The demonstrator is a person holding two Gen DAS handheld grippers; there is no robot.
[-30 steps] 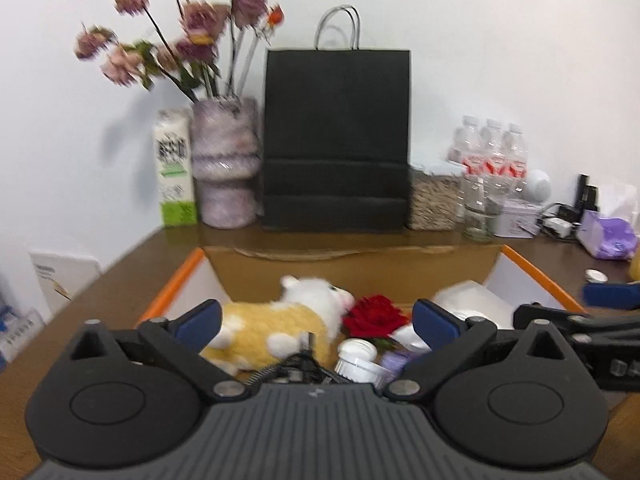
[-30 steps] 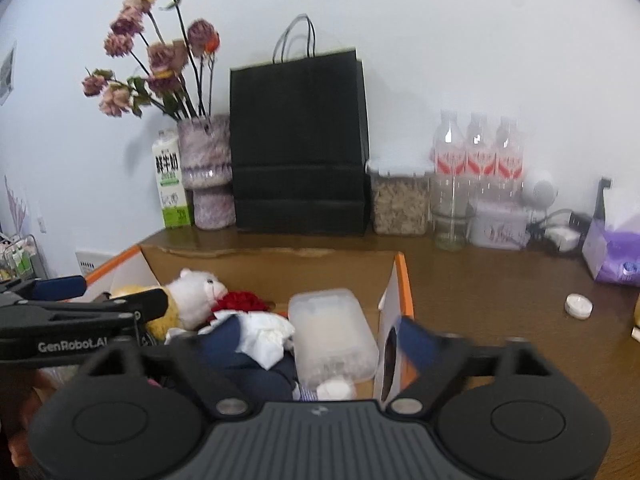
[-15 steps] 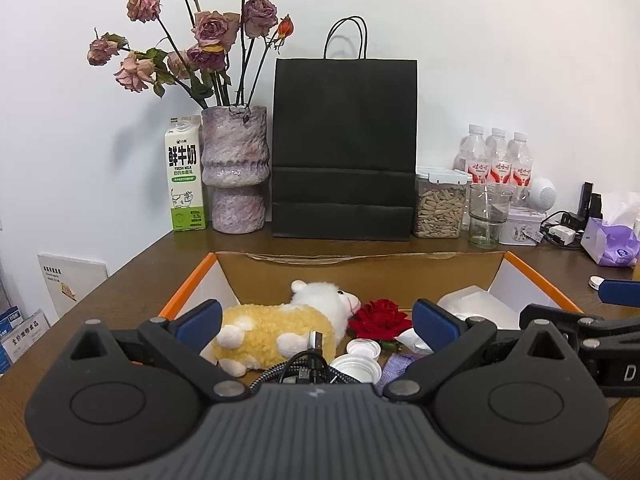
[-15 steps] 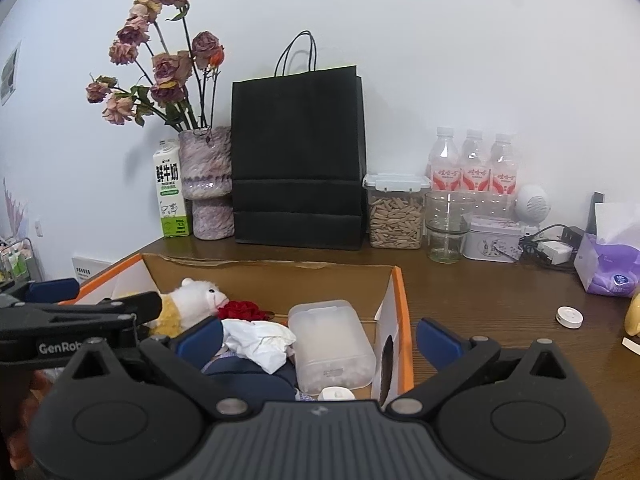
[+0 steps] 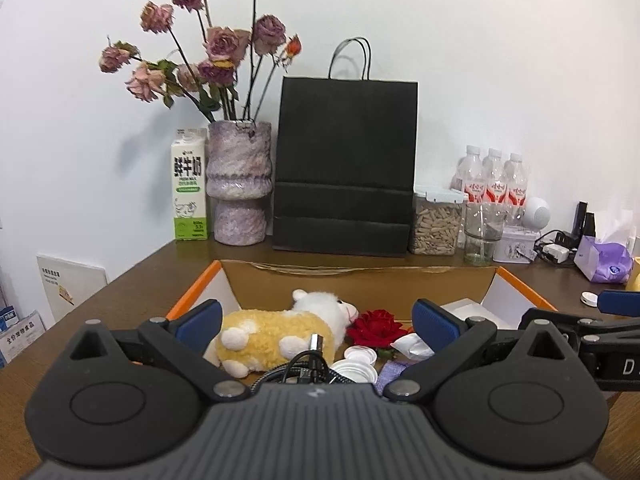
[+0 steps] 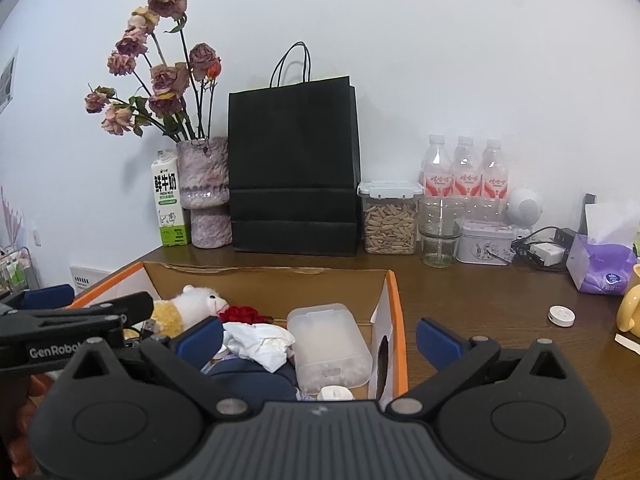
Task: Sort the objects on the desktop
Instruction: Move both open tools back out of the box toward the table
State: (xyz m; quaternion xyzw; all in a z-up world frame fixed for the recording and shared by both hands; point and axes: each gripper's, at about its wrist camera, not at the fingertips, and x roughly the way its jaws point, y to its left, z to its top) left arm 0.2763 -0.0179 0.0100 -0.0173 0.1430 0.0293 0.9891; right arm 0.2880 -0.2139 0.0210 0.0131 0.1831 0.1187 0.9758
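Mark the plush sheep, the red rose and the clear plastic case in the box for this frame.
plush sheep [image 5: 276,334]: left wrist view, on its yellow body.
red rose [image 5: 374,326]: left wrist view, on the centre of the bloom.
clear plastic case [image 6: 328,346]: right wrist view, on its frosted lid.

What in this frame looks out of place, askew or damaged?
Nothing is spilled or broken. The cardboard box is a jumble: the plush sheep lies on its side, a crumpled white tissue lies loose beside the translucent plastic case, and a black cable is tangled in front. One small white cap sits alone on the desk.
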